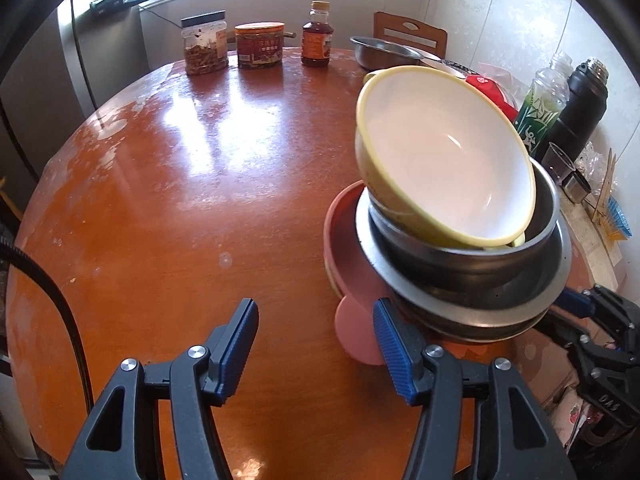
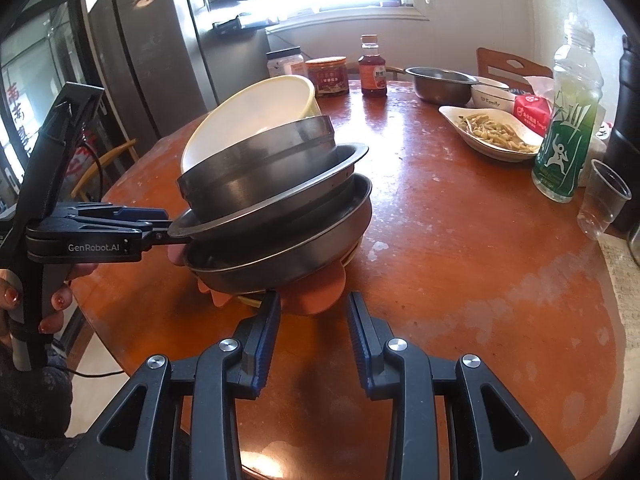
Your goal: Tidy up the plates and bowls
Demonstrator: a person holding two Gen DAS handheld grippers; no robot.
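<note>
Tilted yellow bowl (image 1: 444, 168) tops steel bowls (image 1: 472, 272) — pink plate (image 1: 348, 236) beneath.

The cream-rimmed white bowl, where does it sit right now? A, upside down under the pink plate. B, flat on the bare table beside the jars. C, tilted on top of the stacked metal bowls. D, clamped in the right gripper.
C: the cream-rimmed white bowl leans at a tilt inside the topmost of the stacked metal bowls, well above the wooden table.
</note>
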